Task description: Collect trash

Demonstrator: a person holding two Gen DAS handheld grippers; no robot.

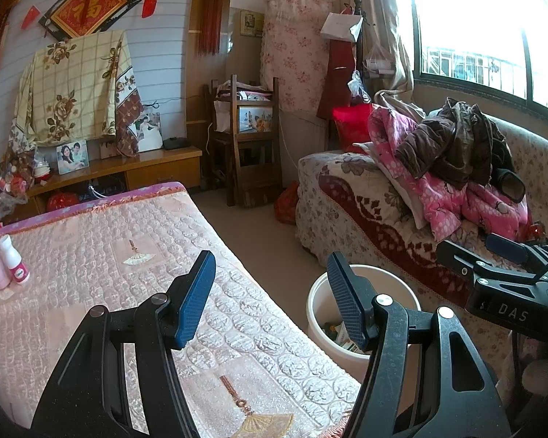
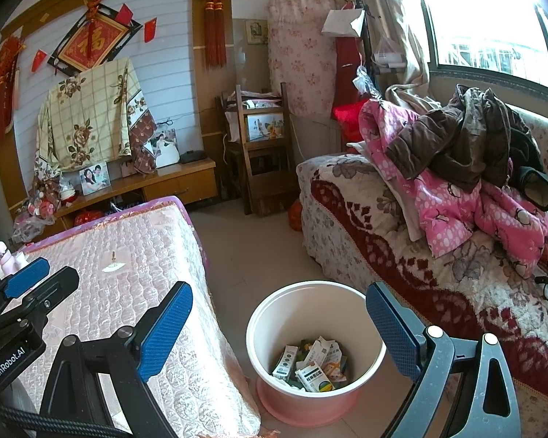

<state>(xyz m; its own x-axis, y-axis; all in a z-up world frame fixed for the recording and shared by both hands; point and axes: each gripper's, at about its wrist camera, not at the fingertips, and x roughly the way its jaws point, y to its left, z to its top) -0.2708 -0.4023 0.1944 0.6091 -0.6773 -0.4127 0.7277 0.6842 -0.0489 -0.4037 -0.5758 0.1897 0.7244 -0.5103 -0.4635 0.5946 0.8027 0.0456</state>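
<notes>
A pink and white waste bin (image 2: 369,357) stands on the floor between the table and the sofa, with several small cardboard boxes and wrappers (image 2: 312,363) inside. It also shows in the left wrist view (image 1: 316,314), partly behind a finger. My left gripper (image 1: 270,301) is open and empty over the table's right edge. My right gripper (image 2: 279,332) is open and empty above the bin. The left gripper's fingers (image 2: 27,277) show at the left of the right wrist view; the right gripper's body (image 1: 511,284) shows at the right of the left wrist view.
A table under a pink quilted cover (image 1: 102,255) fills the left. Two small bottles (image 1: 5,261) stand at its left edge. A sofa (image 2: 365,204) piled with clothes (image 2: 456,168) is at the right. A wooden chair (image 2: 263,153) and a low cabinet (image 2: 171,182) stand behind.
</notes>
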